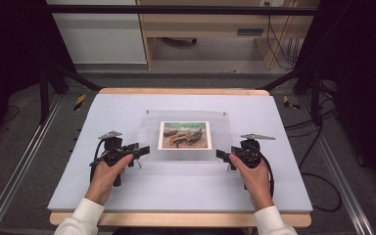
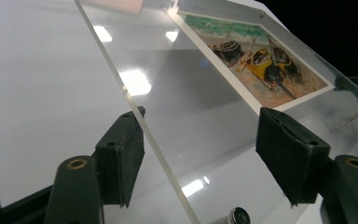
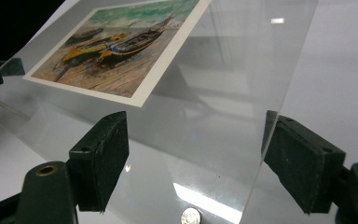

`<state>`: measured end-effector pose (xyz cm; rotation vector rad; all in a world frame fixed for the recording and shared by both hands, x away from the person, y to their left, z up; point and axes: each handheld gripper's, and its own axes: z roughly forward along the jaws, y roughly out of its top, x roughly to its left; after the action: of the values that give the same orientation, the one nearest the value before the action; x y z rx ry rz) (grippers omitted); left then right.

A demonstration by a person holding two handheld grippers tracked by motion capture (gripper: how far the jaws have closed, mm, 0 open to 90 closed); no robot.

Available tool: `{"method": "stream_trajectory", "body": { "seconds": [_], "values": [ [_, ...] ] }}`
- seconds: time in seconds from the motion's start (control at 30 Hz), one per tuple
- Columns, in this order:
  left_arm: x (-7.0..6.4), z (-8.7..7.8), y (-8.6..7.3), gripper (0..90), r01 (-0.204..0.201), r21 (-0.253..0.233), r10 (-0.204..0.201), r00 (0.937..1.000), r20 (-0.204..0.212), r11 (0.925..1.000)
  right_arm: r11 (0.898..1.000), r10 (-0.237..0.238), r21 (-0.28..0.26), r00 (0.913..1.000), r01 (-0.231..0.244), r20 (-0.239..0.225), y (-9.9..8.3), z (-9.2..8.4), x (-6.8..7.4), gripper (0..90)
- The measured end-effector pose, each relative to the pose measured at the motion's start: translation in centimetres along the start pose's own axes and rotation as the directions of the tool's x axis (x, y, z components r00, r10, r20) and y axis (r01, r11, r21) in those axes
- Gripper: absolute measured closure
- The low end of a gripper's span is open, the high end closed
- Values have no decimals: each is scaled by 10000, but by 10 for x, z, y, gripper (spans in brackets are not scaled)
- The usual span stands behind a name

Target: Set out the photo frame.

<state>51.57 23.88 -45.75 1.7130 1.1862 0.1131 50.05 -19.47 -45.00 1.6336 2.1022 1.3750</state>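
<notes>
Nearest the bench's point(image 1: 127, 196) front edge, the person's two hands come in, each with a hand-held gripper. The left hand-held gripper point(image 1: 144, 150) points toward the middle of the bench and sits at the left end of a clear acrylic frame point(image 1: 186, 164). In the left gripper view its jaws straddle that end edge of the acrylic frame point(image 2: 191, 116): one pad point(image 2: 126, 149) lies close beside the panel's edge, the other pad point(image 2: 289, 149) stands clear over the face, so the jaws are spread and not pinching. The right hand-held gripper point(image 1: 221, 154) faces it from the frame's right end. In the right gripper view the frame's edge point(image 3: 270, 116) runs just inside one pad point(image 3: 303, 163) while the other pad point(image 3: 100, 158) stands off from the panel; these jaws are also spread, gripping nothing. The frame lies between the two grippers, in the middle of the bench, tilted on small metal standoffs point(image 3: 190, 216). Farther on, inside the clear panel, sits a print of beached boats point(image 1: 184, 135), closer to the bench's far edge than the grippers are.
</notes>
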Motion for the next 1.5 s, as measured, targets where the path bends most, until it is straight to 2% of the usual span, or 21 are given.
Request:
{"method": "stream_trajectory", "body": {
  "seconds": [0.17,0.27,0.47,0.5,0.7,0.83,1.17,1.5],
  "values": [
    [-7,-8,-3,355,-267,-51,267,9995,-162,9996,9990,-426,-159,9990,429,156,-3,-7,4,268],
    [-9,-11,-5,379,-374,-54,373,9991,-206,9993,9988,-457,-175,9987,461,246,-5,-10,7,283],
    [-19,-21,-11,409,-754,-137,746,9959,-505,9971,9936,-998,-471,9936,1023,522,-14,-21,15,337],
    [-21,-23,-13,417,-797,-168,786,9953,-573,9967,9942,-948,-447,9939,973,562,-16,-23,16,345],
    [-30,-32,-21,454,-1126,-223,1102,9900,-883,9934,9848,-1579,-598,9838,1632,846,-25,-32,23,387],
    [-32,-36,-25,472,-1308,-238,1280,9872,-953,9911,9802,-1788,-680,9789,1859,985,-31,-36,26,416],
    [-36,-41,-30,501,-1550,-193,1521,9826,-1065,9877,9753,-2020,-666,9725,2105,1155,-37,-42,29,455],
    [-37,-43,-33,526,-1454,-273,1417,9839,-1089,9890,9740,-2064,-688,9706,2159,1236,-41,-45,31,477]
  ]
}}
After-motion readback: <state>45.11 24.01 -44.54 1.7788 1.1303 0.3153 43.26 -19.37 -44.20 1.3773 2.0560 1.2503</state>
